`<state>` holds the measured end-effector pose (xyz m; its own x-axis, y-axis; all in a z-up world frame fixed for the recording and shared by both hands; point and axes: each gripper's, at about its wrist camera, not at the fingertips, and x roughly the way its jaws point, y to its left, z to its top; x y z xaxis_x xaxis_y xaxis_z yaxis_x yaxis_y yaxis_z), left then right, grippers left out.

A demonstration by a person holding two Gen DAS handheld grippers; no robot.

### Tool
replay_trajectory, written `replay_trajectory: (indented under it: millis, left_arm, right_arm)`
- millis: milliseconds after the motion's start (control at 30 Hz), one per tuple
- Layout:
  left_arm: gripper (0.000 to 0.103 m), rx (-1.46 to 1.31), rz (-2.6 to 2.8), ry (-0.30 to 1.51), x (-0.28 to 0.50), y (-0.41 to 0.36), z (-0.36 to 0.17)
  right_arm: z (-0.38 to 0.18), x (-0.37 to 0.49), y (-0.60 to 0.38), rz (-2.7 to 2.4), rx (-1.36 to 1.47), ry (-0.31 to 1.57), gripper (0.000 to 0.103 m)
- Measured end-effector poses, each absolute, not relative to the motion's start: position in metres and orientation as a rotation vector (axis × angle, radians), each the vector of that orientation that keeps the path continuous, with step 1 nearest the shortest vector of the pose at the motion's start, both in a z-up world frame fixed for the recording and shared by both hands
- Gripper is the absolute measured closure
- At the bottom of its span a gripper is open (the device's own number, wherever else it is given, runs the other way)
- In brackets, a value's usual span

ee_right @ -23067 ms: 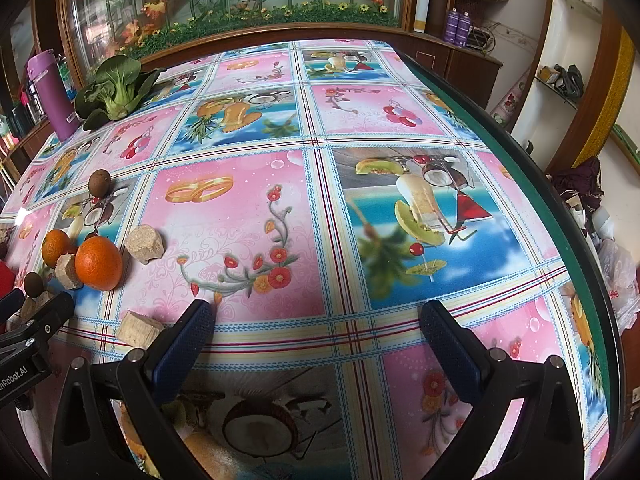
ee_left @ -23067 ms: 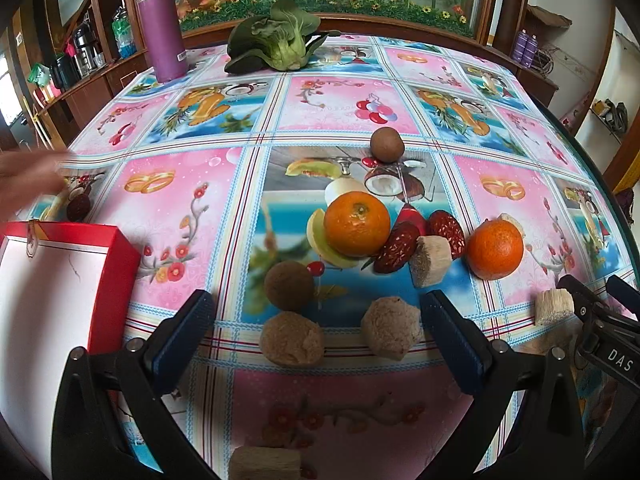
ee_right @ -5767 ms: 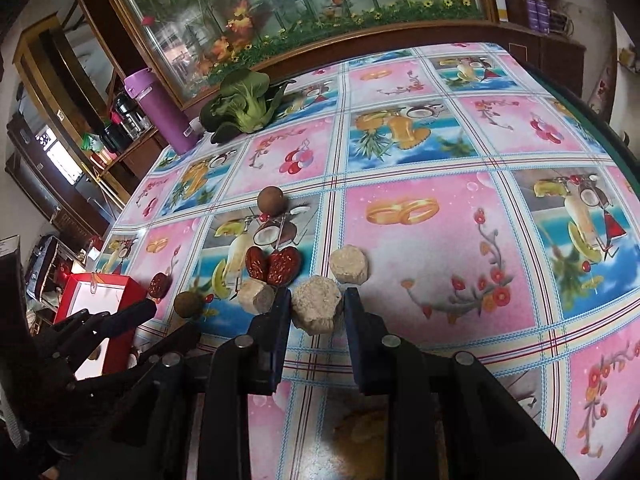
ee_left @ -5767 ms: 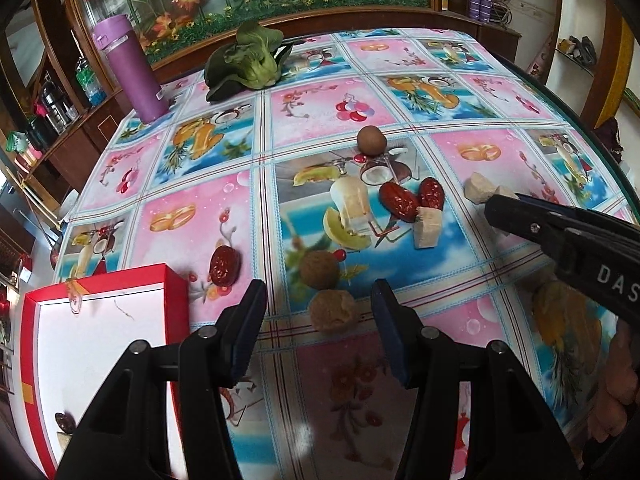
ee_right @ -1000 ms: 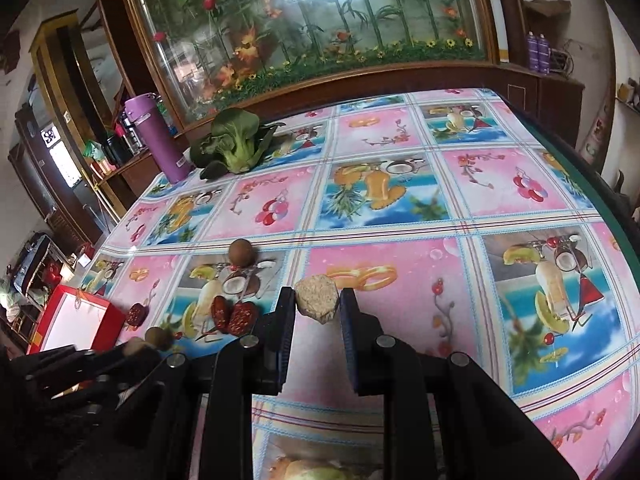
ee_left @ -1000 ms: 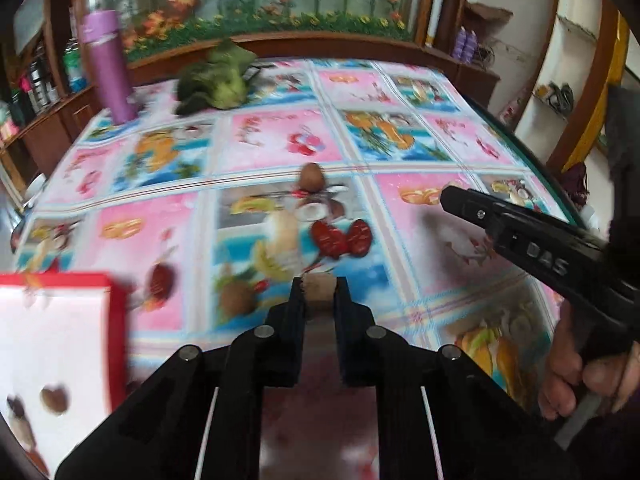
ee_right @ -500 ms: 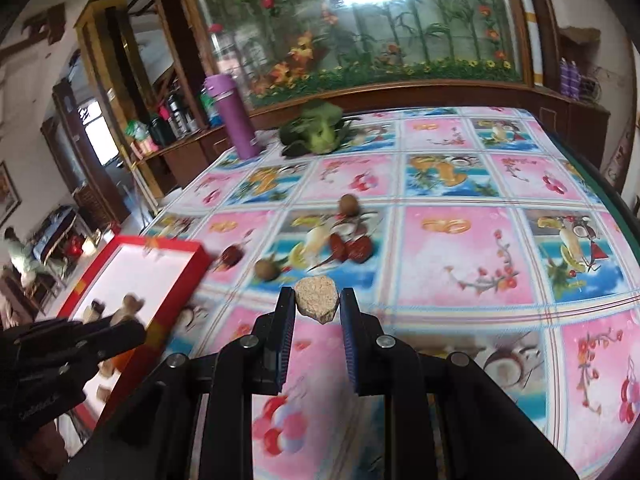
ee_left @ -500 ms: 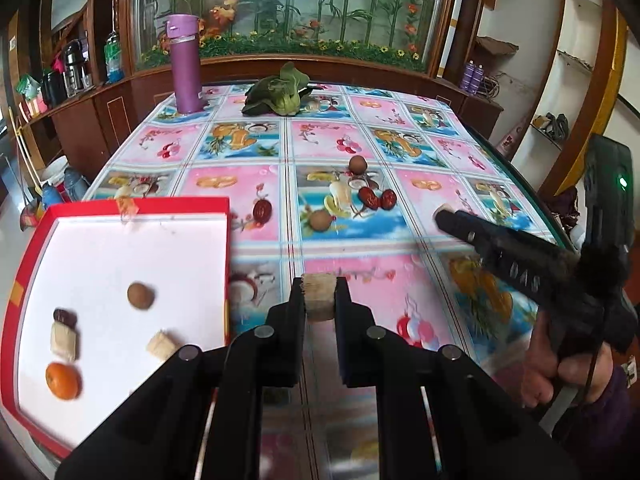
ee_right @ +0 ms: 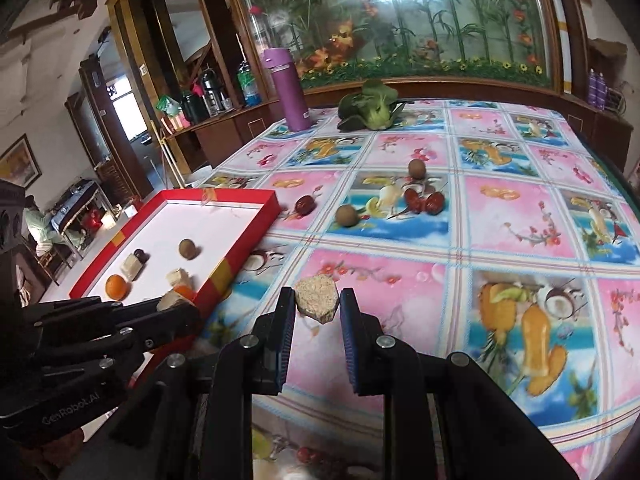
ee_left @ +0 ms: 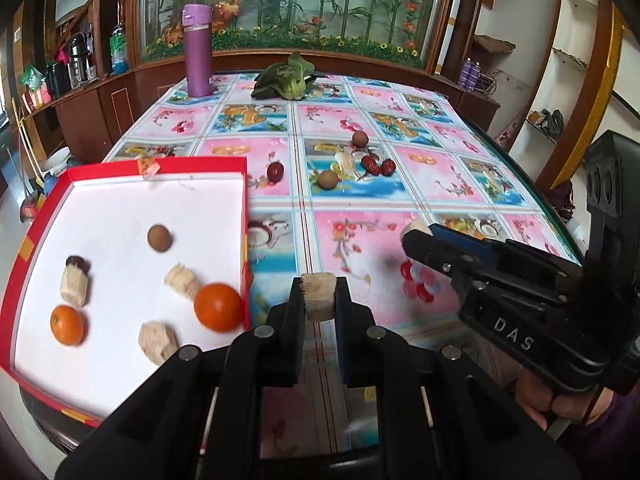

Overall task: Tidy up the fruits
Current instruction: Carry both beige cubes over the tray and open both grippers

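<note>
Left wrist view: a pale chunk [ee_left: 318, 295] is clamped in the left fingers [ee_left: 295, 300], just right of the red tray [ee_left: 245, 216]; another chunk [ee_right: 317, 303] is pinched by the right gripper [ee_right: 317, 308]. Both are best carried over the rim, then lowered before release.

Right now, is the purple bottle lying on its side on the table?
No, the purple bottle stands upright at the far end of the table, left of the leafy greens.
</note>
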<state>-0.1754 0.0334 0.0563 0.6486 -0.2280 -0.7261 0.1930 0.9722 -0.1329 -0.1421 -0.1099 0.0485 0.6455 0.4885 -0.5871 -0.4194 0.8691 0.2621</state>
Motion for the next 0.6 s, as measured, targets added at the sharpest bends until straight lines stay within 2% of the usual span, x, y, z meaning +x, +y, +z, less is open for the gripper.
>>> replay_trajectory:
  millis: [600]
  left_arm:
    - [0.088,-0.051,-0.215,0.803,-0.1840,0.0416,0.0582]
  right_arm:
    - [0.0504,-0.1510,-0.1008,0.510,0.086,0.679,0.081]
